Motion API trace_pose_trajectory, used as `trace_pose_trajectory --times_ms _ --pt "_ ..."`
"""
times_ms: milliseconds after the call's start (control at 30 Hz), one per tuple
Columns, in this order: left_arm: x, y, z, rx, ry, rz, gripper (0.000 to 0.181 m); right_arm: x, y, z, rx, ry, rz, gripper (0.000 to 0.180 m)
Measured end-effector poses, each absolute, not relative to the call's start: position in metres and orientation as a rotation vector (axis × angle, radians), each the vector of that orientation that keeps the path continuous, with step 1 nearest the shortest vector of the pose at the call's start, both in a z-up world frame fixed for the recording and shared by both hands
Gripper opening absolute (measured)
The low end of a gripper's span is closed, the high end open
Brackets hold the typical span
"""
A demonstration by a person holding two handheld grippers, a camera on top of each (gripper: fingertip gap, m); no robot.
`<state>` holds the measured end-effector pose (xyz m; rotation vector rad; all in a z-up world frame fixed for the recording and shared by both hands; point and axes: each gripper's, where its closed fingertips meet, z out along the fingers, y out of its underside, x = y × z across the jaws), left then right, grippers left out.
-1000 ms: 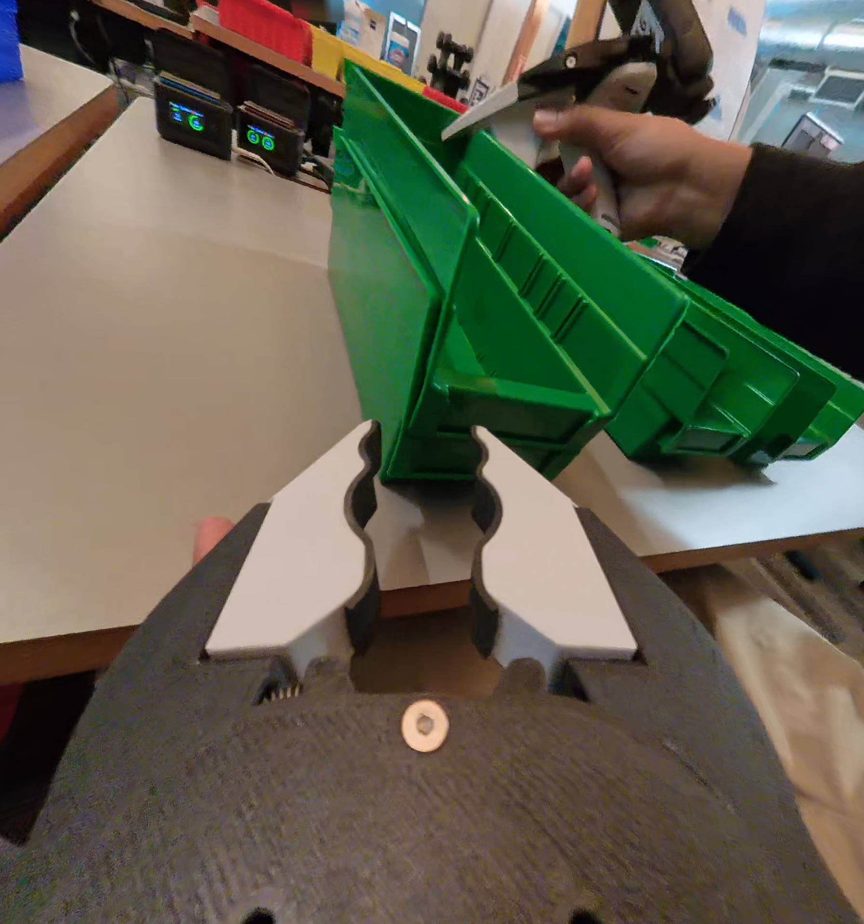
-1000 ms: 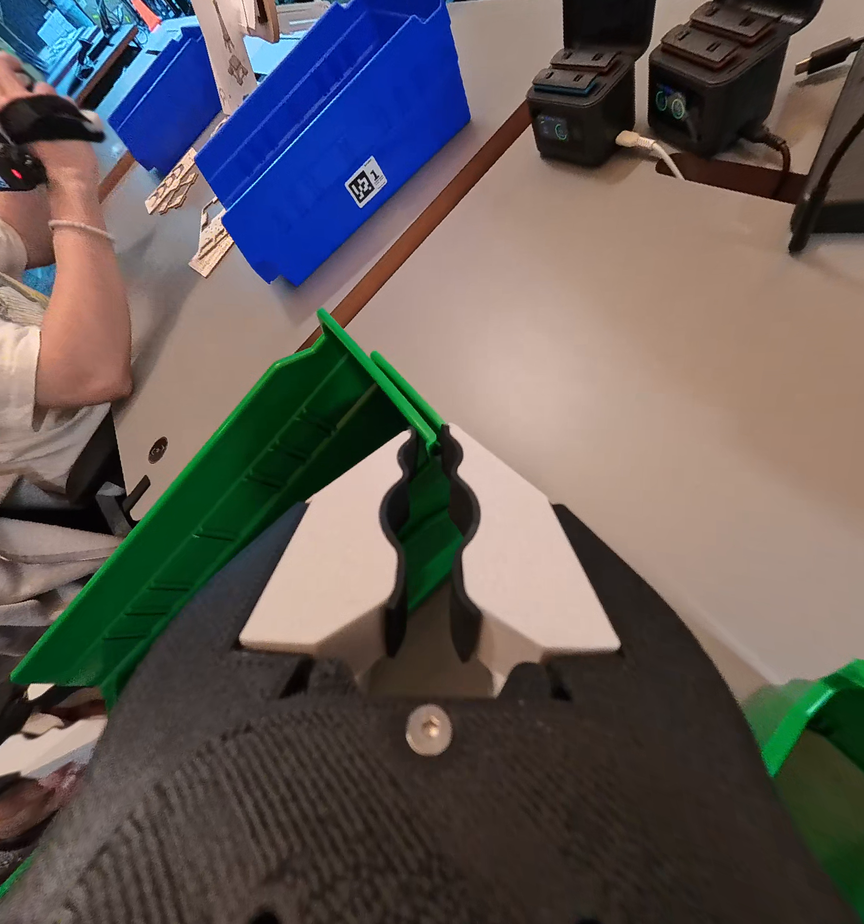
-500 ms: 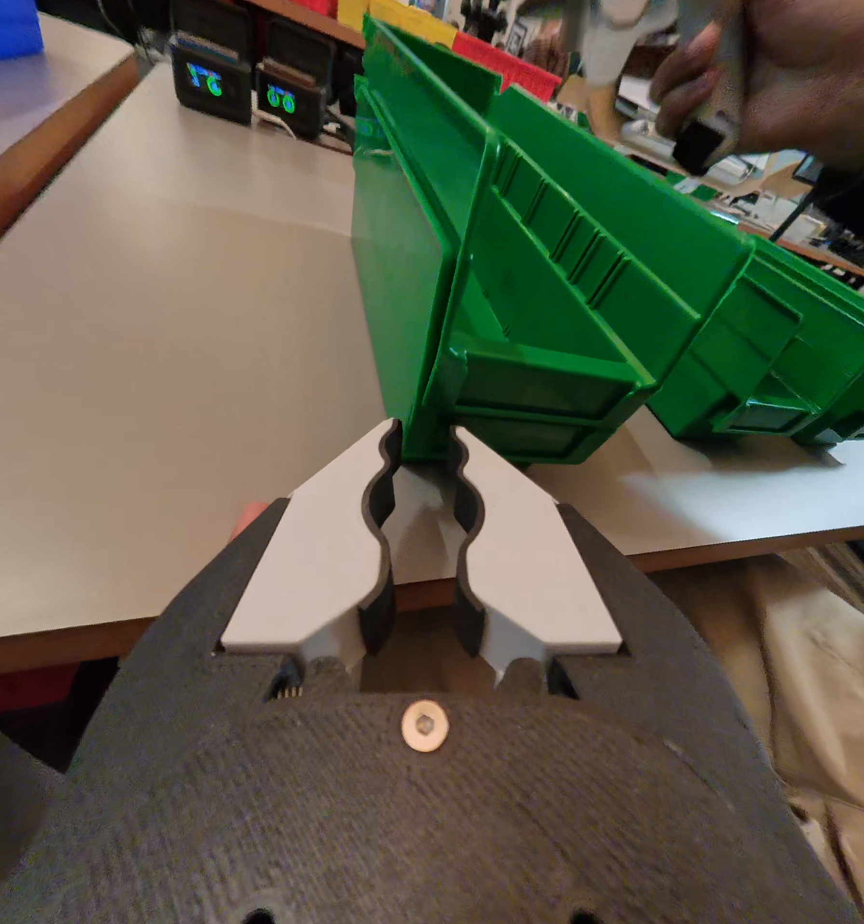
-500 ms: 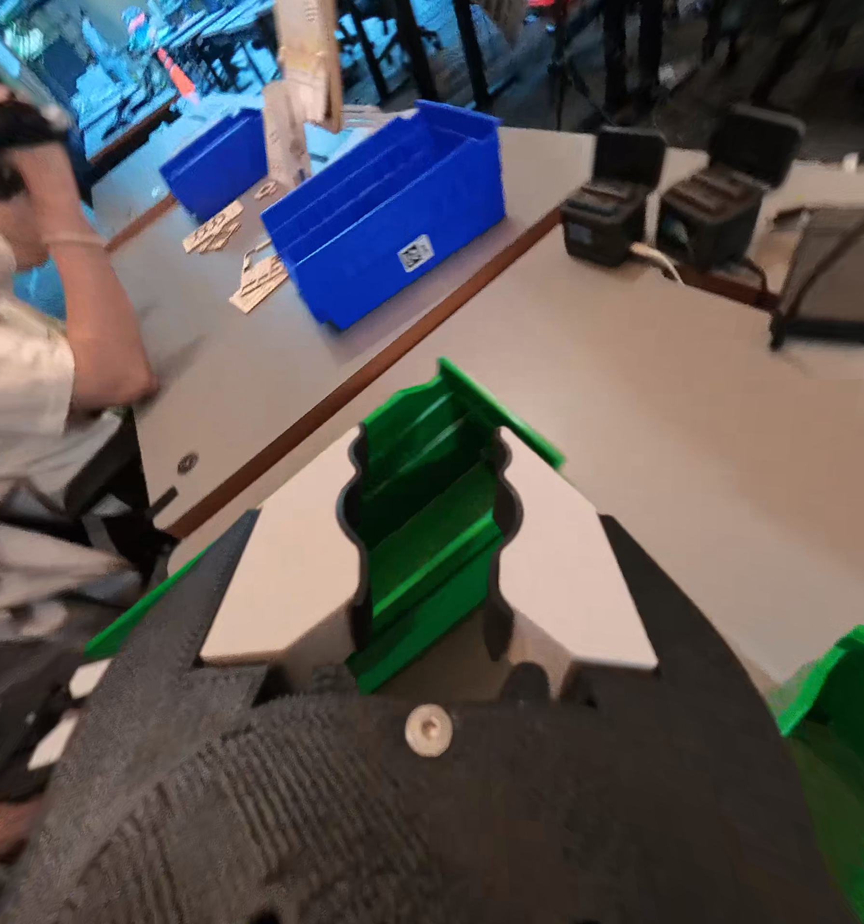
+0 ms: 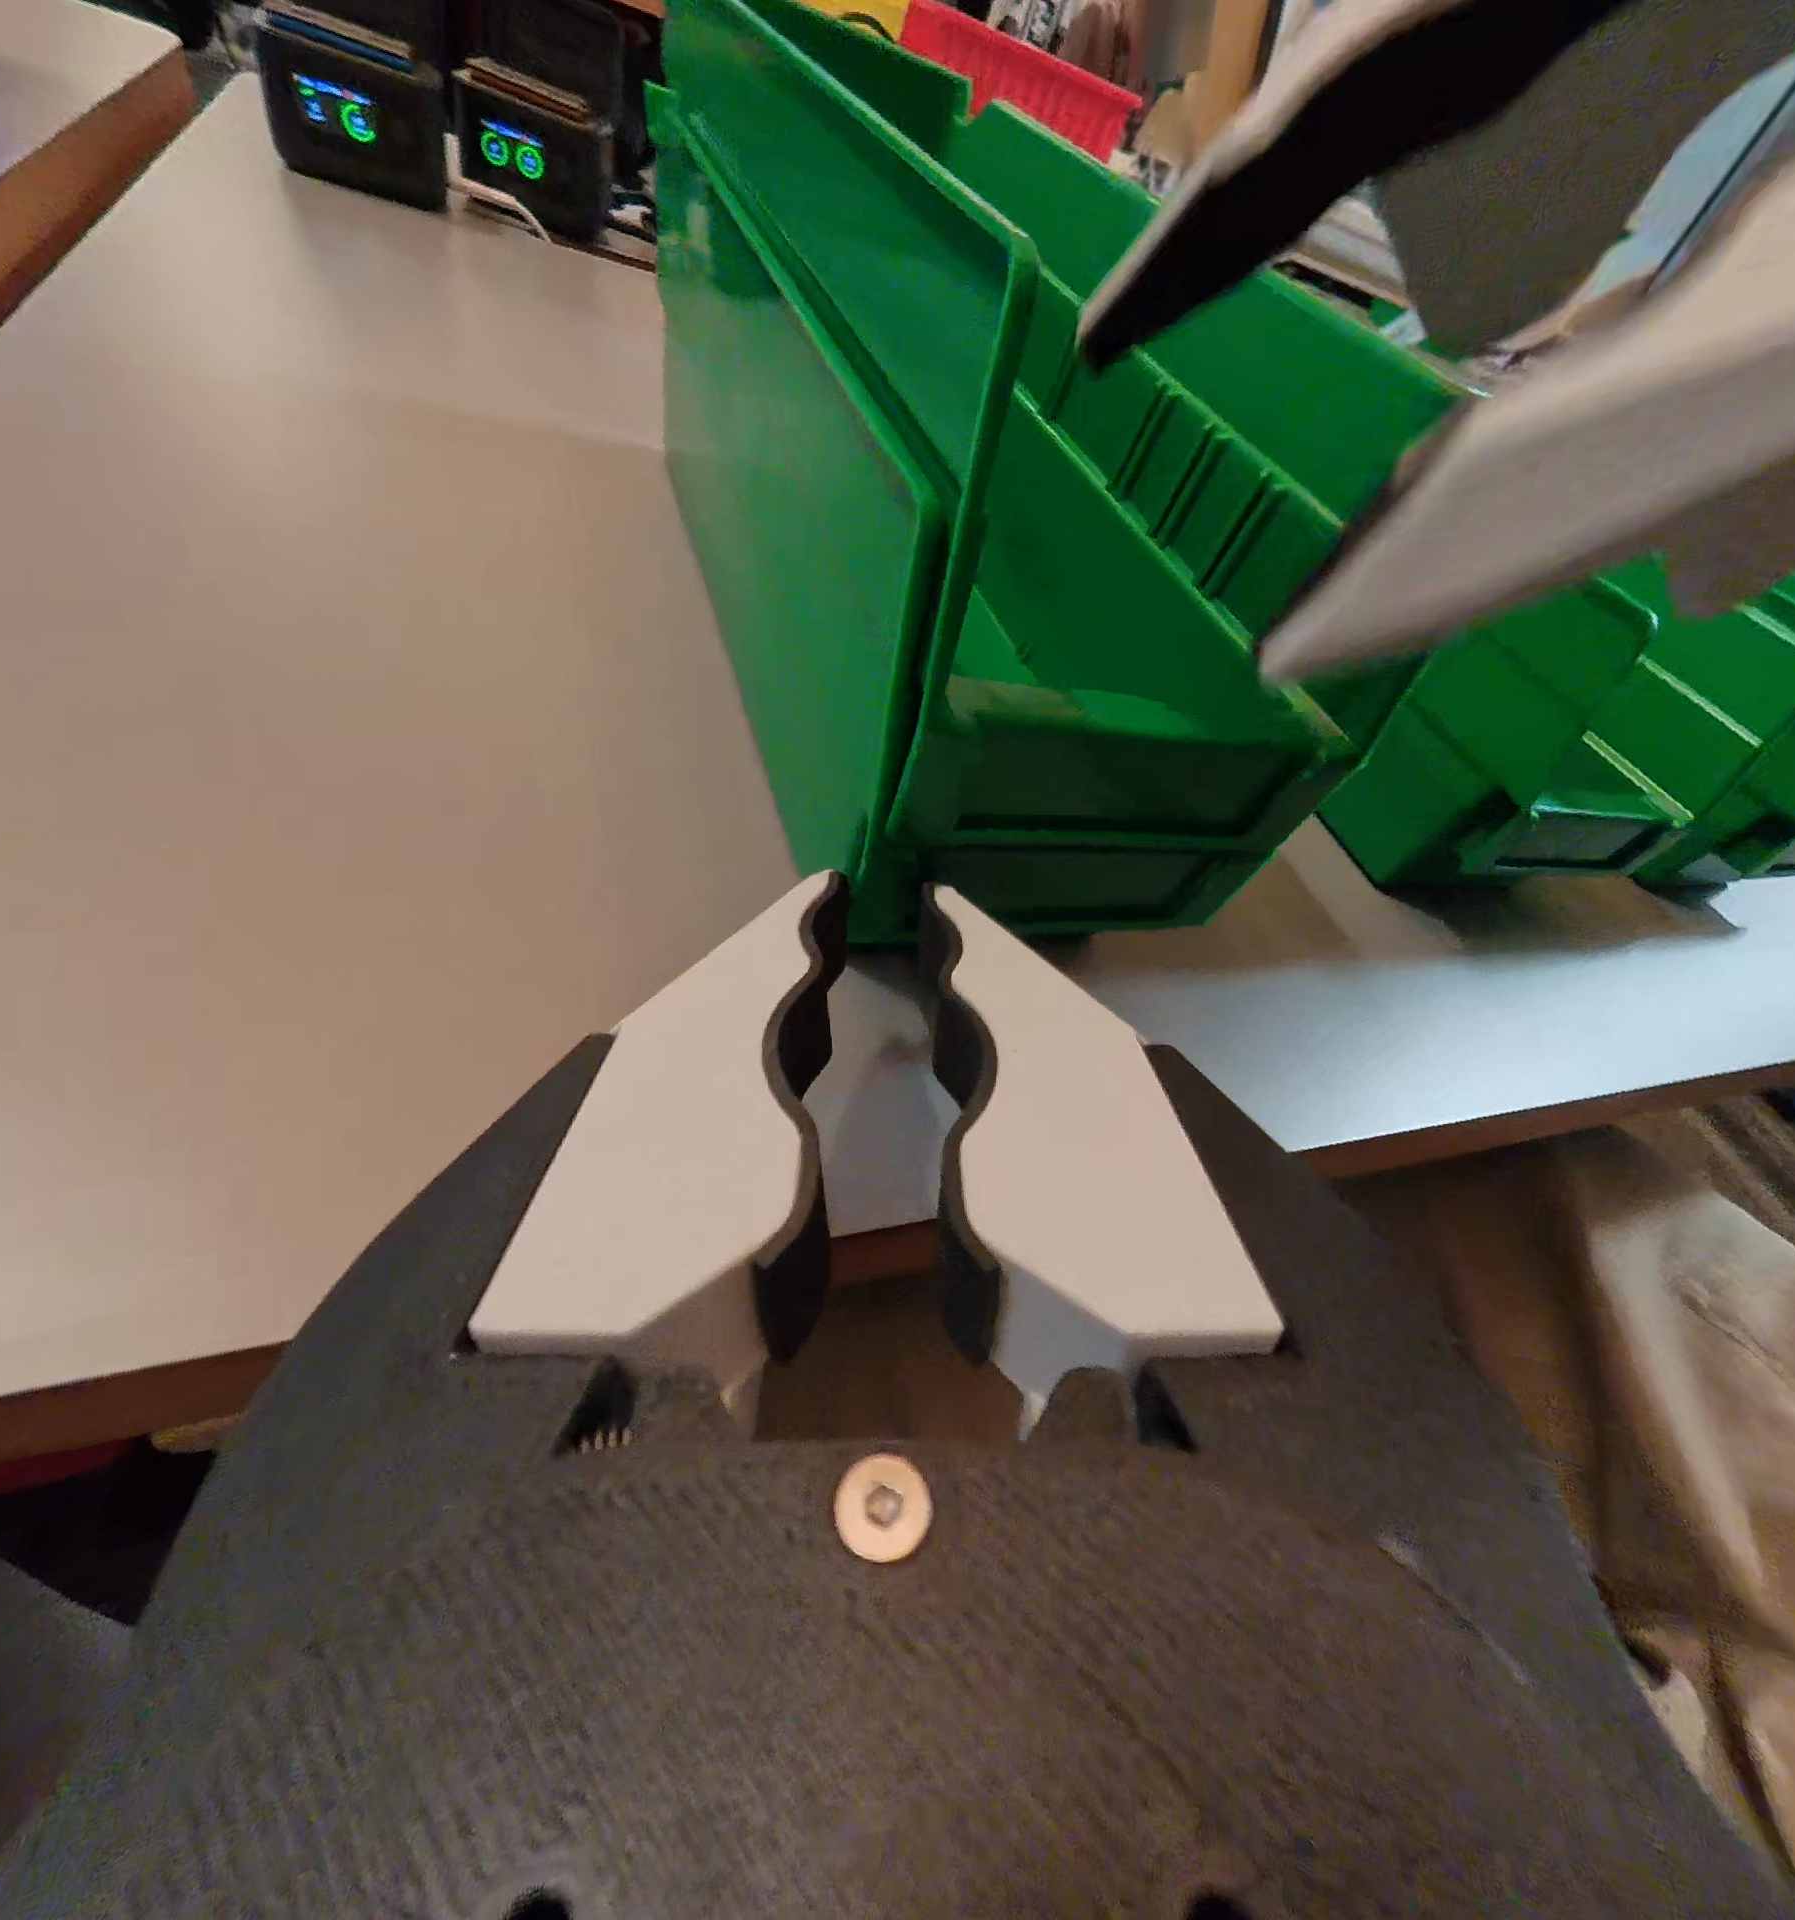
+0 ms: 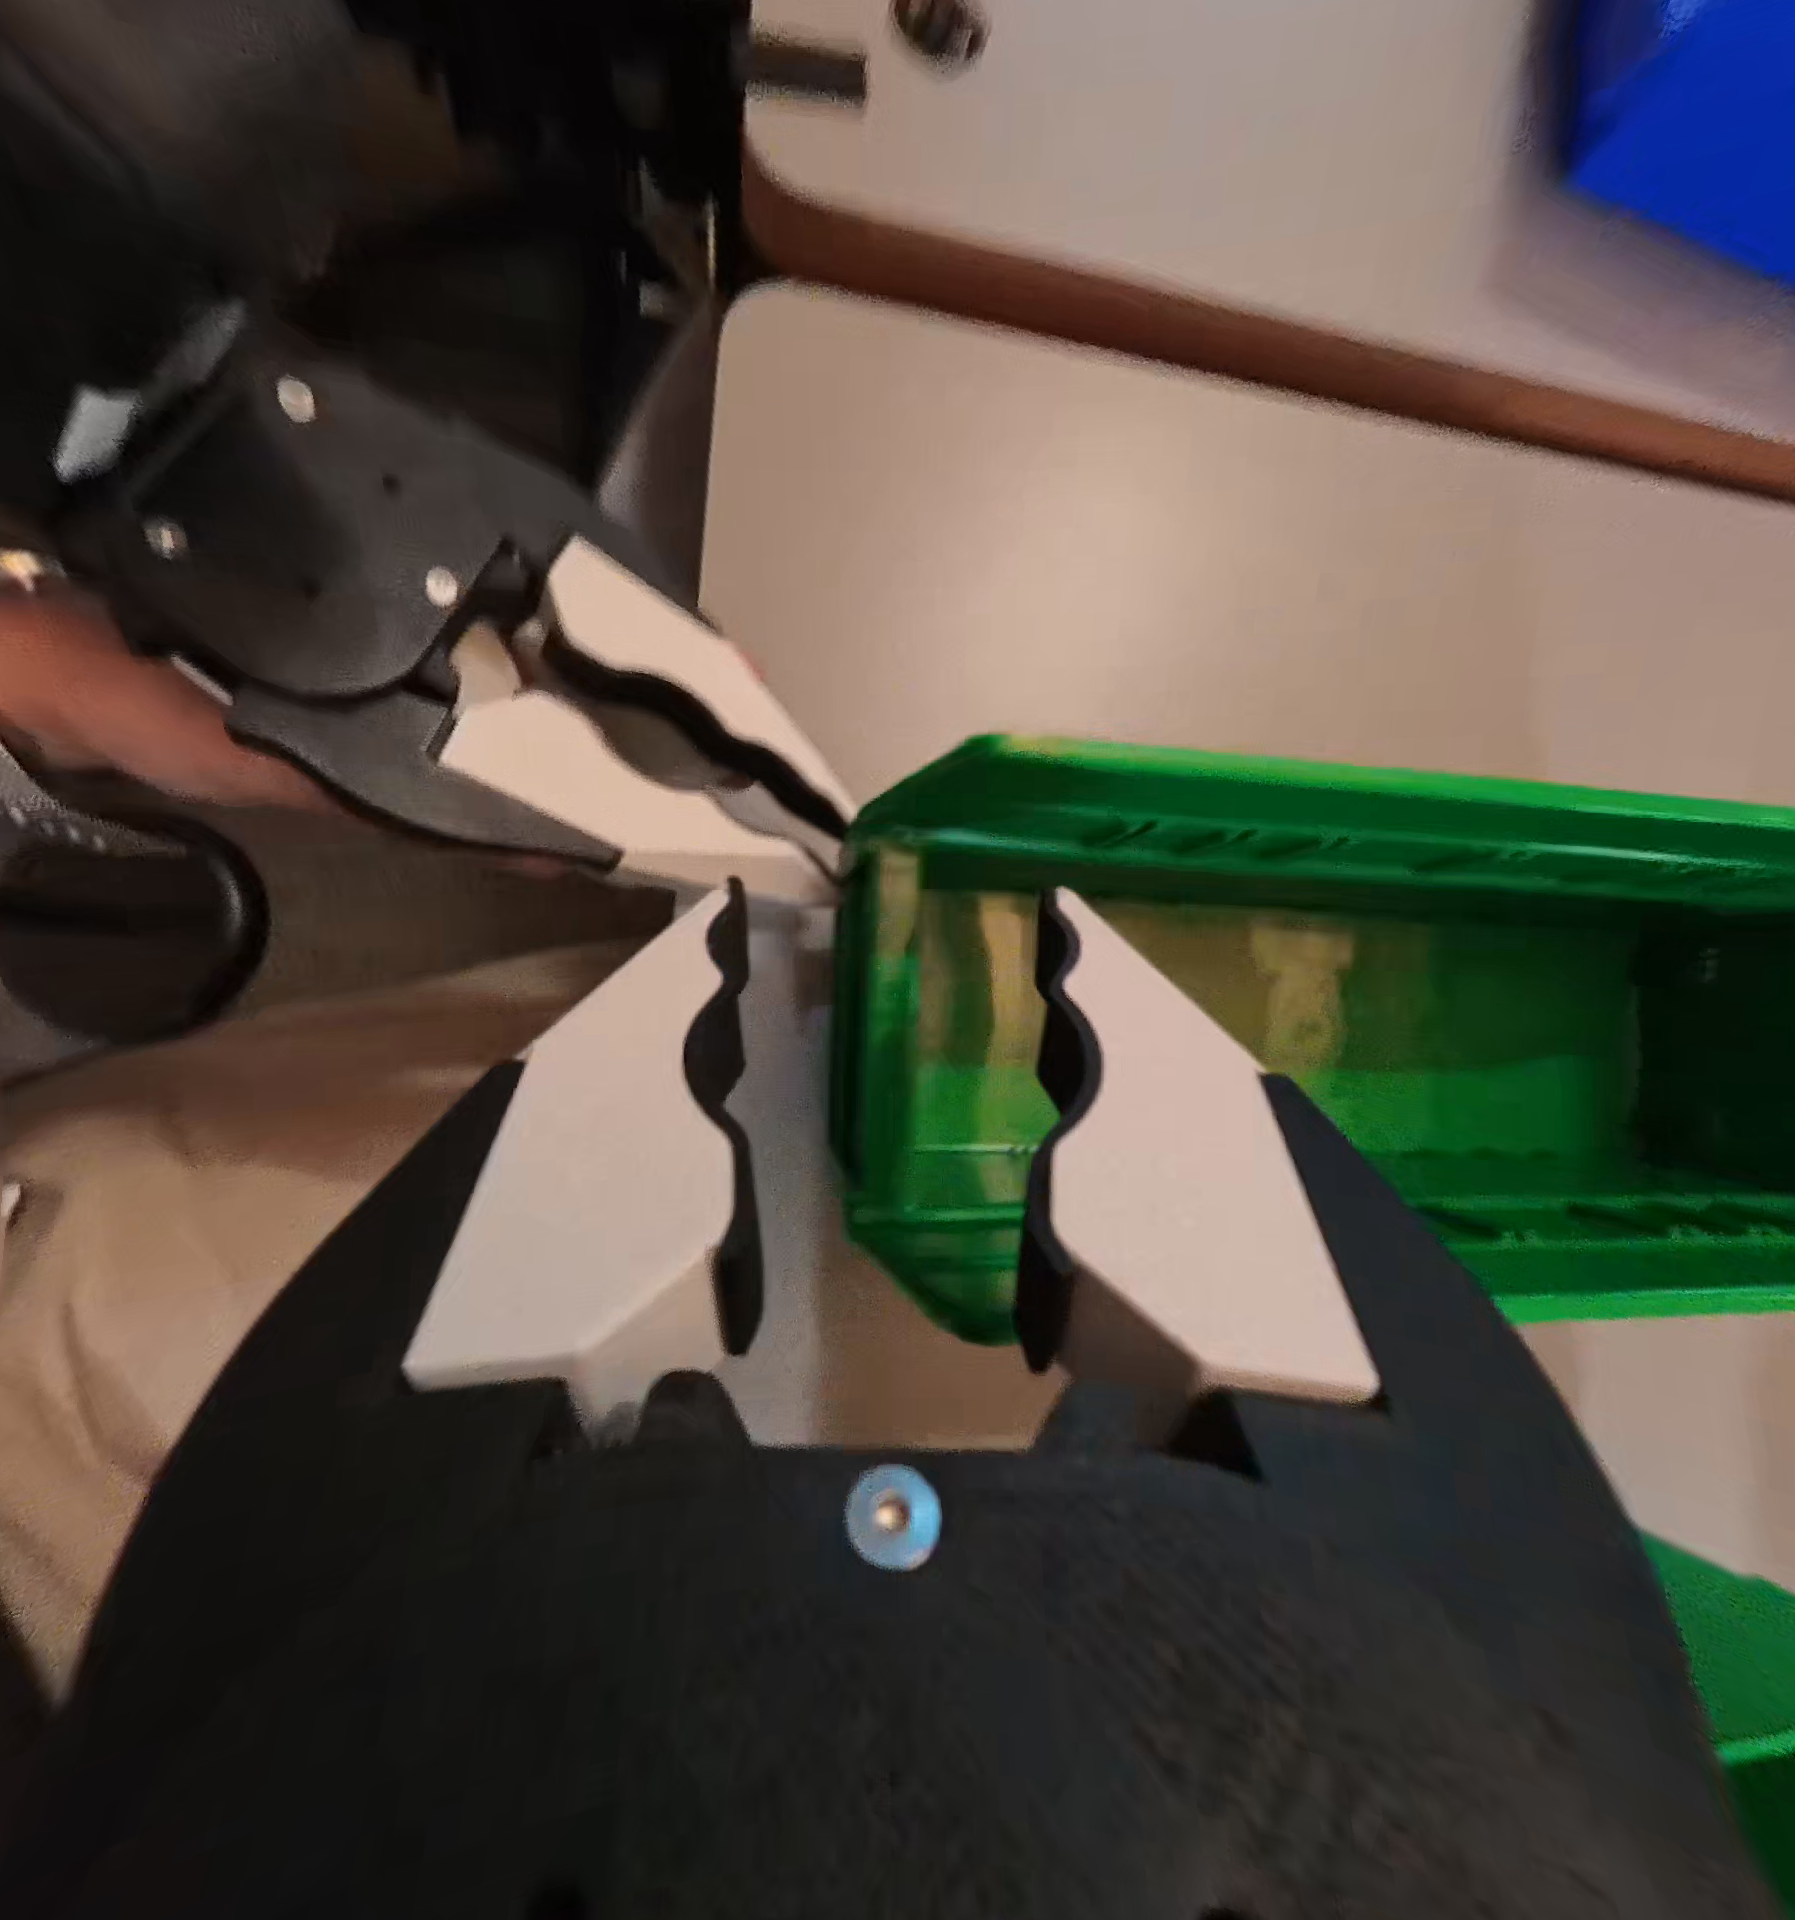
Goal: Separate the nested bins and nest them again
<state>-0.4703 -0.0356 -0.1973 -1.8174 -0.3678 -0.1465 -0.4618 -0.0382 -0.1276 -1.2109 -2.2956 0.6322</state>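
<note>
**Right gripper released, left gripper at bin corner**

Since the earlier frame, my right gripper (image 6: 888,914) has let go of the green rim it pinched and swung round; its fingers now stand apart, with the near end of the green bin (image 6: 1392,1039) showing between them. My left gripper (image 5: 877,894) has closed in on the lower near corner of the green bin (image 5: 851,582), fingers slightly apart, tips level with that corner; whether they touch it I cannot tell. This bin stands tilted near the front edge of the bench (image 5: 301,623). Nested green bins (image 5: 1620,748) lie just beside it, toward the right-hand edge.
</note>
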Motion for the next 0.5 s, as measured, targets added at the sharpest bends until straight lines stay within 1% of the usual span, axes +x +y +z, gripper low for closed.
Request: trace_pose_trajectory --times_ms 67,200,367,500 --pt "-0.467 -0.034 -0.197 -1.829 -0.338 -0.127 0.01 -0.45 -0.042 -0.146 -1.193 -2.368 0.477 0.064" --pt "-0.458 -0.03 -0.197 -1.842 -0.286 -0.143 0.009 -0.447 -0.02 -0.163 -1.001 -2.366 0.051 0.055" --pt "-0.452 -0.026 -0.197 -1.857 -0.245 -0.122 0.009 -0.435 -0.011 -0.184 -0.978 -2.546 -0.227 0.029" --pt "-0.453 -0.026 -0.198 -1.861 -0.244 -0.106 0.009 -0.435 -0.011 -0.183 -1.106 -2.649 -0.191 0.022"
